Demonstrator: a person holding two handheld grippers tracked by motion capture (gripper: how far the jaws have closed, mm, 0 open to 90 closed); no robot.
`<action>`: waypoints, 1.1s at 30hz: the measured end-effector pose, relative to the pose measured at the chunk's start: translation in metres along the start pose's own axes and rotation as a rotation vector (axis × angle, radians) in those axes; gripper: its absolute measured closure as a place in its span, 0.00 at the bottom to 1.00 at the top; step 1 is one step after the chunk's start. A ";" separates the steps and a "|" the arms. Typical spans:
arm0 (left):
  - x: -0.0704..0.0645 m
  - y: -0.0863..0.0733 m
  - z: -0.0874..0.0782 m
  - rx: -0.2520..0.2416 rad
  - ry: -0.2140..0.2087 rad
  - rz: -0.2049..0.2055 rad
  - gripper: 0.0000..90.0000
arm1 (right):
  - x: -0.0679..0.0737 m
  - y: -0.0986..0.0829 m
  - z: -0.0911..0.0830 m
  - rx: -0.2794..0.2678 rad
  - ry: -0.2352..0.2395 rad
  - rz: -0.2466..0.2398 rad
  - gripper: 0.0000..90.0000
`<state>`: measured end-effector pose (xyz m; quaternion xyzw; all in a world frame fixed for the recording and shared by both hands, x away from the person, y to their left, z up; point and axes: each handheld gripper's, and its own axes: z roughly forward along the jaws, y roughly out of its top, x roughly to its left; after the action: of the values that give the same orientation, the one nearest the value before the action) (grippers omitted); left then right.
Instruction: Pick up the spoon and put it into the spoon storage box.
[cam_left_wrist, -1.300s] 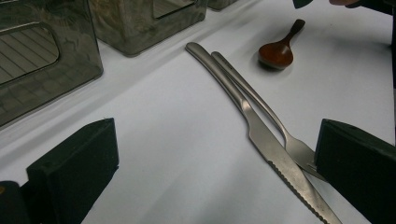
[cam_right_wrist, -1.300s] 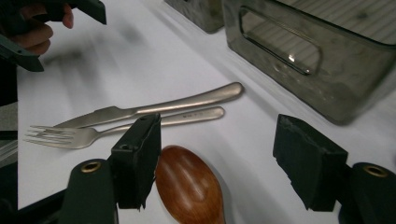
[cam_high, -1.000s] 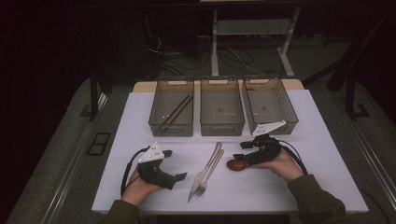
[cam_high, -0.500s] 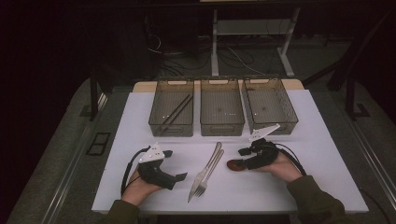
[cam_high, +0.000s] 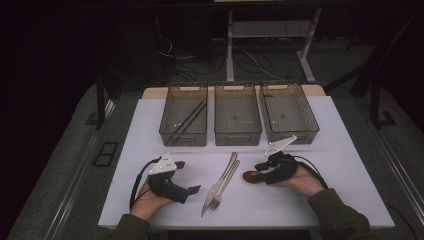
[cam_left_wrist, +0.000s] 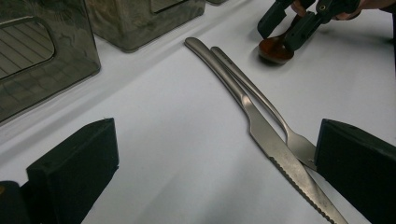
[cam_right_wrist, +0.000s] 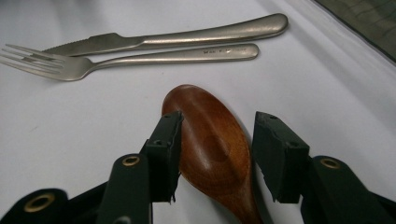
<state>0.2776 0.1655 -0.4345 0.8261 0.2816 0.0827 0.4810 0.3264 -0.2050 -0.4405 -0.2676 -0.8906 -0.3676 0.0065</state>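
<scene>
Dark floor and cables surrounded a white counter (cam_high: 150, 130) seen from the high view, with three clear bins (cam_high: 238, 114) in a row at its far side. A knife (cam_high: 220, 182) and fork (cam_high: 226, 185) lay side by side at the middle. The left gripper (cam_high: 192, 190) rested near the front edge, apart from them. The right gripper (cam_high: 257, 167) sat over a wooden spoon (cam_high: 250, 176) just right of the cutlery.

From the left gripper view, its jaws stood wide apart and empty, the knife (cam_left_wrist: 261, 126) and fork (cam_left_wrist: 280, 126) lying between them, the fork touching the right-hand jaw.

From the right gripper view, the jaws straddled the spoon (cam_right_wrist: 212, 144) near where bowl met handle, one jaw touching it, the other just apart, not yet clamped. The spoon looked light, stiff and smoothly varnished, likely slippery; its rounded bowl could squirt out, so the narrower neck seemed the surer hold.
</scene>
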 end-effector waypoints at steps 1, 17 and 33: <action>0.000 0.000 0.000 0.001 0.000 0.001 0.00 | 0.000 0.000 0.000 0.003 0.001 -0.002 0.58; 0.000 0.000 0.000 0.001 0.003 0.004 0.00 | 0.008 -0.001 0.004 0.062 -0.013 -0.079 0.60; -0.001 0.000 0.000 0.008 -0.001 0.010 0.00 | 0.015 -0.003 0.002 0.103 -0.008 -0.198 0.74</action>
<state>0.2774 0.1649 -0.4345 0.8294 0.2776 0.0838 0.4774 0.3122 -0.1982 -0.4402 -0.1791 -0.9305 -0.3189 -0.0199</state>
